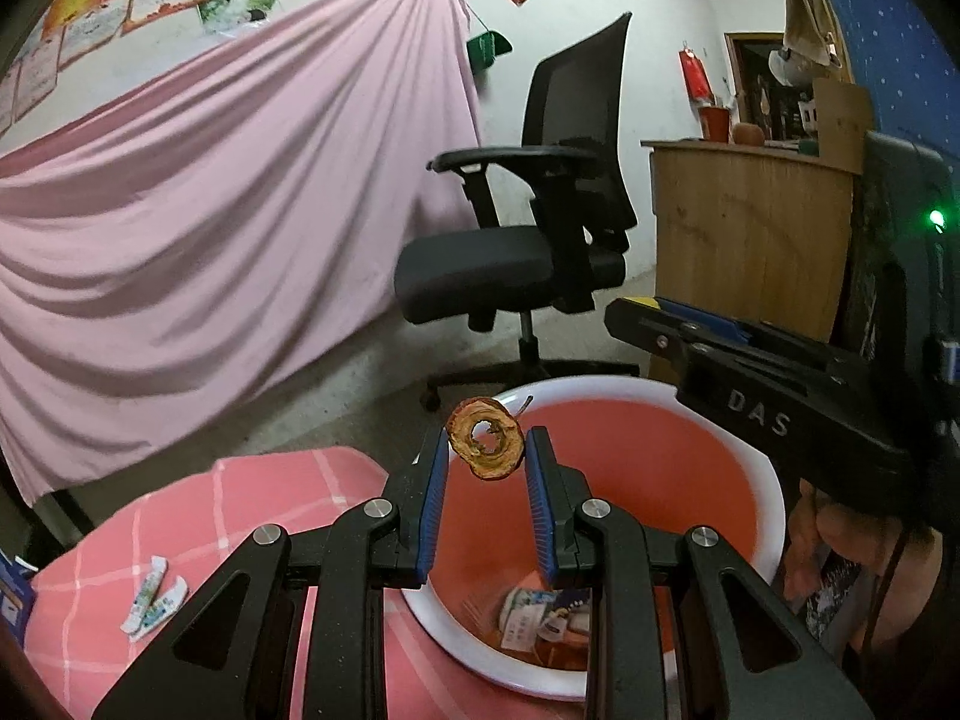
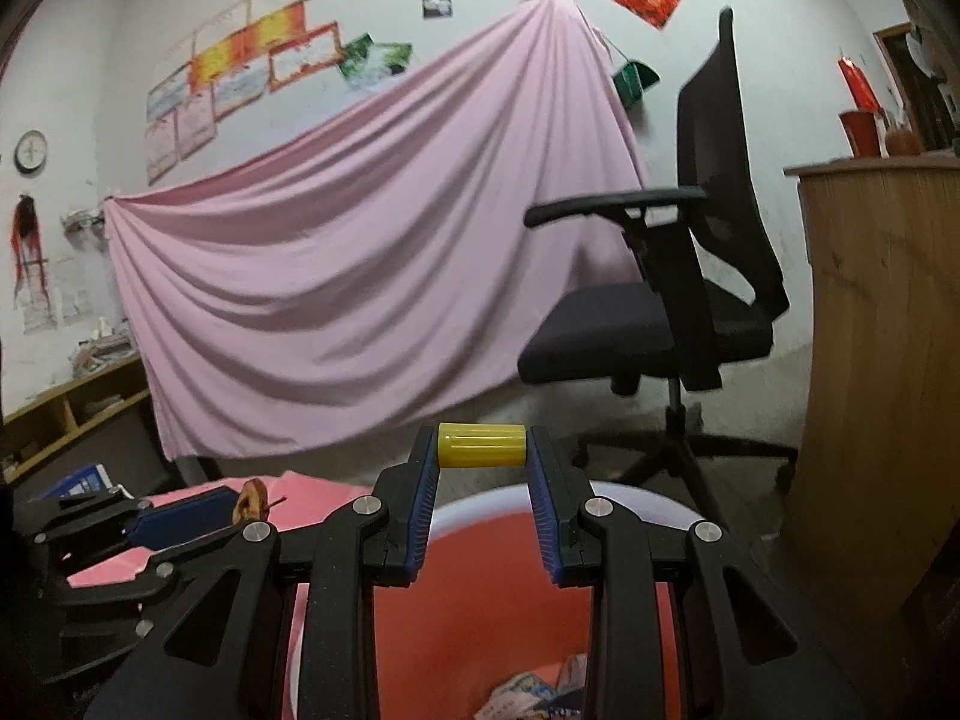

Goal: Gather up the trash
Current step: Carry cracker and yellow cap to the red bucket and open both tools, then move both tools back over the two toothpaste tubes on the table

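Note:
My left gripper (image 1: 489,450) is shut on a brown dried fruit slice (image 1: 480,463) with a hole in its middle, held over the red bin with a white rim (image 1: 774,492). Paper wrappers (image 1: 540,612) lie at the bin's bottom. Two small wrappers (image 1: 153,597) rest on the pink checked tablecloth (image 1: 252,510) to the left. In the right wrist view my right gripper (image 2: 480,441) is shut on a short yellow cylinder (image 2: 468,450), above the bin's near rim (image 2: 648,498). The left gripper (image 2: 180,516) with the slice (image 2: 251,501) shows low on the left there.
A black office chair (image 1: 540,240) stands on the floor behind the bin. A wooden counter (image 1: 750,228) is at the right. A large pink sheet (image 1: 210,210) hangs from the wall. A person's hand (image 1: 840,540) holds the right gripper's handle.

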